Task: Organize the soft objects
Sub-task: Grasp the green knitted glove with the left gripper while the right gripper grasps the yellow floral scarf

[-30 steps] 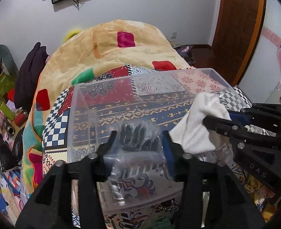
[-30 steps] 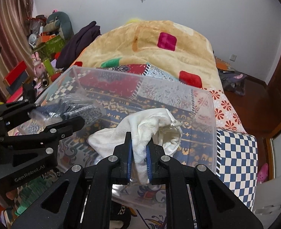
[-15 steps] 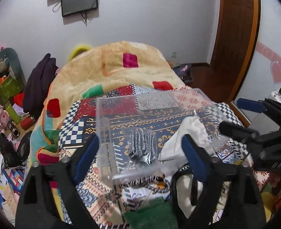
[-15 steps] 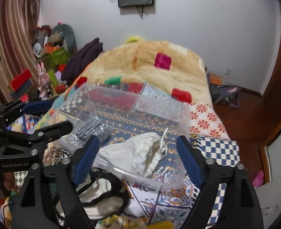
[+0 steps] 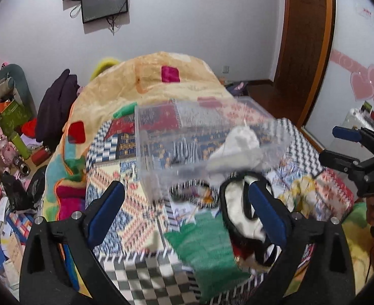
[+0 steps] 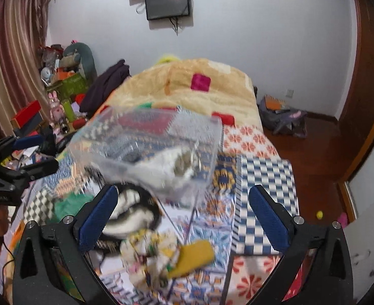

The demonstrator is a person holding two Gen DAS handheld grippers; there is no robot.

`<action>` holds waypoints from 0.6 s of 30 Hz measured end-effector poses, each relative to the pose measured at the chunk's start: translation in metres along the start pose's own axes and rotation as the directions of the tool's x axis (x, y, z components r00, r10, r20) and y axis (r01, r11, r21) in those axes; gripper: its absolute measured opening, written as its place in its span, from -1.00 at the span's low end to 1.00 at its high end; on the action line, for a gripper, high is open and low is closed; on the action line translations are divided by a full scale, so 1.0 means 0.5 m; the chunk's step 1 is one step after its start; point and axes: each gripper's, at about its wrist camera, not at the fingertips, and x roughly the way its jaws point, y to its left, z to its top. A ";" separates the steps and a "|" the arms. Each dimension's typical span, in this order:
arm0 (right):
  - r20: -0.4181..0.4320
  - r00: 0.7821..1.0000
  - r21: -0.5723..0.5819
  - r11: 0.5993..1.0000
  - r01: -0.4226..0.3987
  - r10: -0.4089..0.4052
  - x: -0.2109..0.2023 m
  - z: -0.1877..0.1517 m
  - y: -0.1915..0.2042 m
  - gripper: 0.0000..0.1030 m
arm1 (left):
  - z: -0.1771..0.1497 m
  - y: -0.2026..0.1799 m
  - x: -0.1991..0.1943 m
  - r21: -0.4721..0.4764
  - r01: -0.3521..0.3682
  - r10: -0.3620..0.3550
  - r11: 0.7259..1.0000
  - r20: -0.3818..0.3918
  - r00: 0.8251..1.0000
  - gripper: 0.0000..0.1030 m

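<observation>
A clear plastic bin (image 5: 161, 147) sits on the patterned bed and also shows in the right wrist view (image 6: 146, 137). Inside it lie a white cloth pouch (image 5: 240, 147) (image 6: 169, 165) and a striped item in a clear bag (image 5: 184, 152). In front of the bin lie a green cloth (image 5: 207, 249), a black-and-white garment (image 5: 242, 216) (image 6: 133, 218), a floral cloth (image 6: 148, 254) and a yellow piece (image 6: 194, 256). My left gripper (image 5: 184, 213) is open and empty, held back from the bin. My right gripper (image 6: 181, 216) is open and empty too.
A folded yellow blanket (image 5: 161, 81) covers the far half of the bed. Clutter, boxes and toys (image 5: 6, 132) fill the floor on the left. A wooden door (image 5: 306, 38) and a bag on the floor (image 6: 280, 117) stand to the right. A screen (image 6: 169, 2) hangs on the wall.
Both grippers opened, letting go of the white pouch and the bagged striped item in the bin, then pulled back and up from the bin.
</observation>
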 end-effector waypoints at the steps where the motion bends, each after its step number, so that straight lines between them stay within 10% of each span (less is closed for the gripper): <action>1: -0.016 1.000 0.009 1.000 -0.003 0.003 0.004 -0.011 -0.003 1.00 | -0.011 0.001 0.006 -0.001 -0.003 0.003 1.000 -0.015 1.000 0.93; 8: -0.097 0.994 0.031 0.999 -0.044 0.047 0.031 -0.069 -0.005 0.96 | -0.084 0.025 0.046 -0.036 -0.029 0.025 0.999 -0.102 0.994 0.93; 15: -0.150 0.985 -0.004 0.996 -0.084 0.082 0.051 -0.098 0.017 0.40 | -0.129 0.047 0.075 -0.109 -0.002 -0.013 0.994 -0.141 0.990 0.90; 18: -0.170 0.983 -0.029 0.997 -0.074 0.068 0.062 -0.108 0.027 0.07 | -0.136 0.046 0.081 -0.119 0.029 -0.046 0.992 -0.149 0.988 0.60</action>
